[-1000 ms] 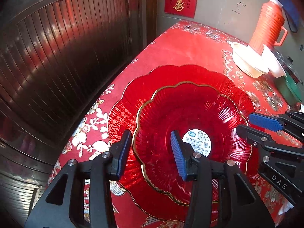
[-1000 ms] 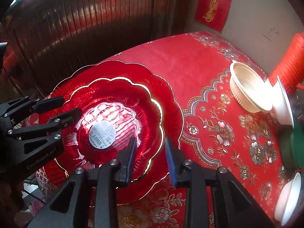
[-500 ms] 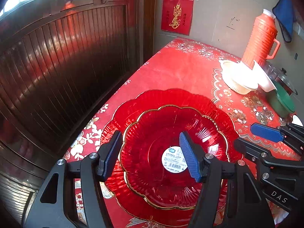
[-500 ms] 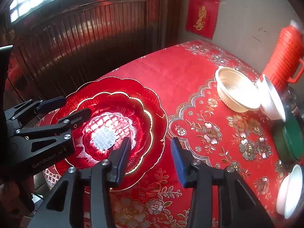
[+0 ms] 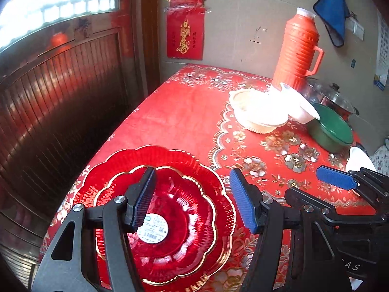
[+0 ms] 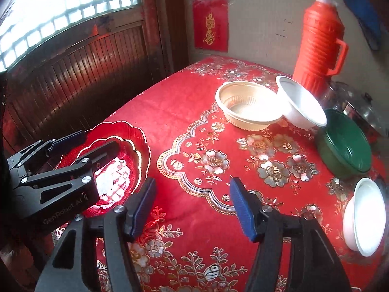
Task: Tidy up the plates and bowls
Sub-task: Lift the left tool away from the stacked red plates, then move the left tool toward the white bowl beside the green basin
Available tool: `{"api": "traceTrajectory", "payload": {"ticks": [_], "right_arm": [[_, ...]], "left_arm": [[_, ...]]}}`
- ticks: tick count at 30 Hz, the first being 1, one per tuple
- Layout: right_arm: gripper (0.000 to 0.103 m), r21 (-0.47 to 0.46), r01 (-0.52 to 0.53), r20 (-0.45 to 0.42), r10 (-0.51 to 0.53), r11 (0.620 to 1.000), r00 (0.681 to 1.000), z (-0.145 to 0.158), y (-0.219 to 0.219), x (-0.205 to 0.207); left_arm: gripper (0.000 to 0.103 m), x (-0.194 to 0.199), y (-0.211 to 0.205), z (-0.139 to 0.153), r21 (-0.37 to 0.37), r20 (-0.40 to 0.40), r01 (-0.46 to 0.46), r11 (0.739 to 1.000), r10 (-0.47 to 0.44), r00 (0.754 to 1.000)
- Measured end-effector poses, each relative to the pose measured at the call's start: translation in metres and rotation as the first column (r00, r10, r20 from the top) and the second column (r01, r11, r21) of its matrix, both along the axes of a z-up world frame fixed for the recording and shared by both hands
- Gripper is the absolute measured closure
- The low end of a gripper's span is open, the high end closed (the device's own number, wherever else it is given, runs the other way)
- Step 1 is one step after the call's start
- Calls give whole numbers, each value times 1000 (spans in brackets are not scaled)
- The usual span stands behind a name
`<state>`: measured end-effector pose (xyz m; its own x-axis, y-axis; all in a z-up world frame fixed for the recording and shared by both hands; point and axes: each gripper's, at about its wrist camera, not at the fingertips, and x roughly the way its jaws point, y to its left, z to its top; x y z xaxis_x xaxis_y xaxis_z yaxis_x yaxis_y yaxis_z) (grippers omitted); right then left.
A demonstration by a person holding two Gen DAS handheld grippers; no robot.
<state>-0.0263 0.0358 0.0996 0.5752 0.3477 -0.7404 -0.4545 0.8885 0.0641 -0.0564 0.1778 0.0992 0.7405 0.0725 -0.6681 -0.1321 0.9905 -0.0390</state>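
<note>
A small red glass plate [image 5: 180,221] with a white sticker lies nested in a larger scalloped red plate [image 5: 170,154] at the table's near left corner; both show again in the right wrist view as the red plates [image 6: 138,143]. My left gripper [image 5: 193,192] hovers open above them, with nothing between its pads. My right gripper [image 6: 193,194] is over the cloth to the right of the plates, its jaws opening with nothing between them. Each gripper appears in the other's view: the right gripper [image 5: 316,187], the left gripper [image 6: 88,143].
A cream plastic bowl [image 6: 245,107] sits at the back with a tilted white bowl [image 6: 299,104] leaning on it. A green bowl [image 6: 345,143], another white bowl [image 6: 364,214], a red thermos [image 6: 316,41] and a lidded steel pot [image 5: 335,97] line the right side. Wooden panelling stands left of the table.
Both grippers have spread their jaws off the small plate's rim and drawn back and up. The stacked red plates stay where they were.
</note>
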Motion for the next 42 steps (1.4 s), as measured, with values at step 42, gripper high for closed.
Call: {"api": "traceTrajectory", "payload": {"ticks": [42], "right_arm": [[33,59,285,-70,-281,957,957,-8,-152,37]], "left_arm": [[40,92,-134,-12,11,-92,190,982,-189,978]]}}
